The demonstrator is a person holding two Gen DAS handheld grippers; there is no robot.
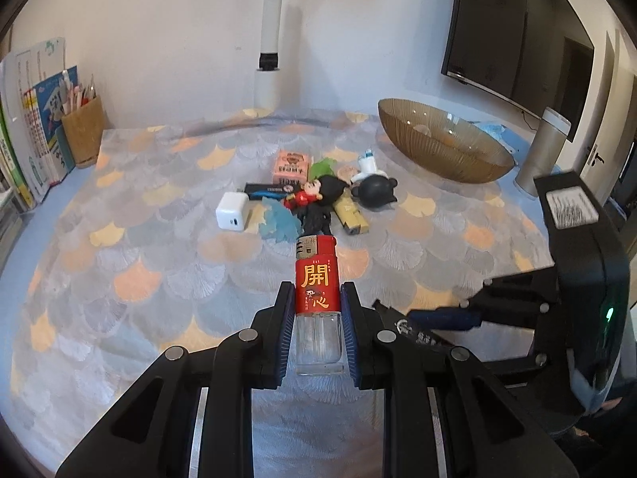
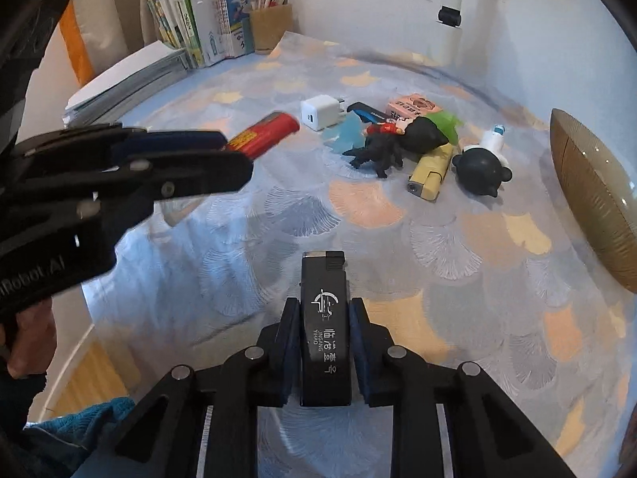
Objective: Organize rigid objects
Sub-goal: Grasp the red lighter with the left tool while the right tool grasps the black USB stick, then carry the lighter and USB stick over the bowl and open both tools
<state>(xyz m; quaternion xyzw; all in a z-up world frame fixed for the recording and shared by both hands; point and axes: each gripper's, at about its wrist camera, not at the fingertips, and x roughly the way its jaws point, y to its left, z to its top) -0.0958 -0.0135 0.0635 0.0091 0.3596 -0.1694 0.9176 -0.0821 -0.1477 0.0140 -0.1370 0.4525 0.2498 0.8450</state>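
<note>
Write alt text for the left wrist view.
The left gripper is shut on a red lighter with a clear base, held above a patterned tablecloth. Beyond it lies a cluster of small items, including a white charger and a yellow lighter, with an amber glass bowl at the right.

Red lighter (image 1: pixel 317 279) and black lighter (image 2: pixel 325 330) clamped, lifted off table.

The scallop-patterned blue, grey, orange and yellow tablecloth (image 1: pixel 159 263) fills the frame centre, the red gold-lettered plastic lighter (image 1: pixel 317 279) sits lower centre, and the ribbed amber glass bowl (image 1: pixel 442 147) upper right.
</note>
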